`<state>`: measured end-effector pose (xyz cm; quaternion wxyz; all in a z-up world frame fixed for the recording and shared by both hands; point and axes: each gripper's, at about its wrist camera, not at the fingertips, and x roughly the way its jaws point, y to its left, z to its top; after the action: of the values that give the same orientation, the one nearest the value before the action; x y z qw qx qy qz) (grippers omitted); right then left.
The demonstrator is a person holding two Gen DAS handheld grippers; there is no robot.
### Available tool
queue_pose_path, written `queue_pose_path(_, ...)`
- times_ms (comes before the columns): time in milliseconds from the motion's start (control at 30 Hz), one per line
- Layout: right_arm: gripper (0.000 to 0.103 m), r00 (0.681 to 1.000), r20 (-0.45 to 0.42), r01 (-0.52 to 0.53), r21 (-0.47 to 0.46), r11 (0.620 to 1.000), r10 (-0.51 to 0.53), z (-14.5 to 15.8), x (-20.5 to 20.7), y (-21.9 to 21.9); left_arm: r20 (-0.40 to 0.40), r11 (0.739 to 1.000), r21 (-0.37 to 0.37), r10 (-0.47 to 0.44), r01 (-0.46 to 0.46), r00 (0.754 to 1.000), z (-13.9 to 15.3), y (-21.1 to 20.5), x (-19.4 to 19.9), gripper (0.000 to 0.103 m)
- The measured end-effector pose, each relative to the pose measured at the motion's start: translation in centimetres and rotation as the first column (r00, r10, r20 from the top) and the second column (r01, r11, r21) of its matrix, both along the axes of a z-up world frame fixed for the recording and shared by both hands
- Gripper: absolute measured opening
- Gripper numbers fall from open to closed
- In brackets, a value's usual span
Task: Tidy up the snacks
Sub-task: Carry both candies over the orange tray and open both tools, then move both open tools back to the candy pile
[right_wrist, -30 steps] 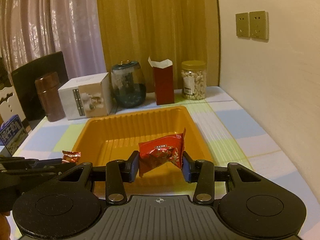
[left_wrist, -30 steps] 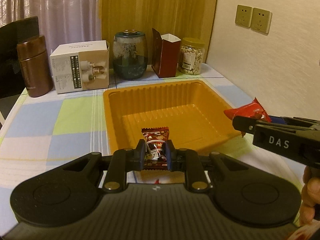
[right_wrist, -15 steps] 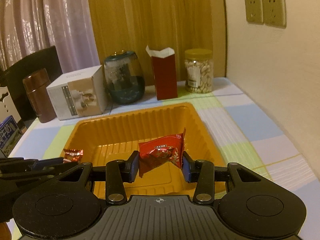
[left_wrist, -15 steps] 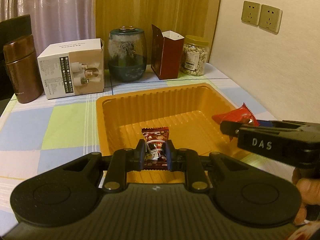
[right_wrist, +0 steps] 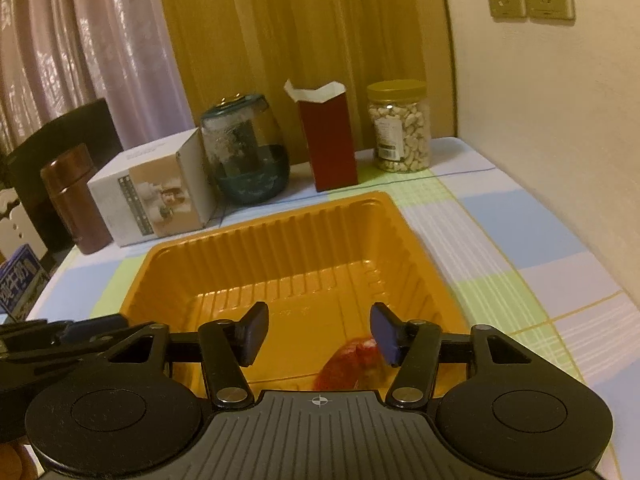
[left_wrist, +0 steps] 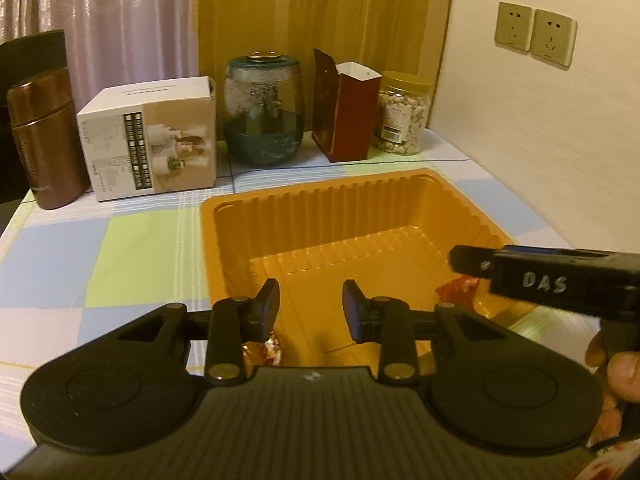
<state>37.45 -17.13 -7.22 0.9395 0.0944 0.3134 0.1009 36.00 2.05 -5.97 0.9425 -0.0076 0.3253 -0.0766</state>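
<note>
Both grippers are angled down over the orange tray, jaws just opened, nothing gripped. Below the left gripper a small brown candy is seen. A blurred red packet is seen beneath the right gripper, inside the tray.

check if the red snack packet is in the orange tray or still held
In the tray. The red snack packet lies low inside the orange tray, below the right gripper, whose jaws have just been opening with nothing between them.

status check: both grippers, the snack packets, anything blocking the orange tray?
Left gripper and right gripper open, jaws just opening. Small packet and red packet released in orange tray. Nothing blocking.
</note>
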Motion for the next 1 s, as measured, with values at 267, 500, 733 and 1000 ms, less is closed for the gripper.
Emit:
queue_pose_path(267,0.057,0.999,0.023,0.042,0.009,0.999,-0.042,0.5,-0.6,-1.0,-0.002,1.000,-0.001,0.015,-0.015,1.000,0.3,0.8,-0.6,0.031)
queue_pose_path(500,0.057,0.998,0.044,0.052,0.000,0.999,-0.052,1.0,-1.6,-1.3,-0.001,1.000,-0.002,0.023,-0.023,1.000,0.7,1.2,-1.7,0.032)
queue_pose_path(733,0.057,0.996,0.063,0.056,-0.006,0.998,-0.056,1.7,-3.0,-1.4,0.013,1.000,0.012,0.013,-0.013,1.000,1.3,1.1,-3.4,0.033)
queue_pose_path(1000,0.057,0.997,0.064,0.047,-0.008,0.999,-0.046,2.3,-6.1,-1.8,0.000,1.000,0.007,0.027,-0.027,1.000,1.1,2.0,-6.5,0.035)
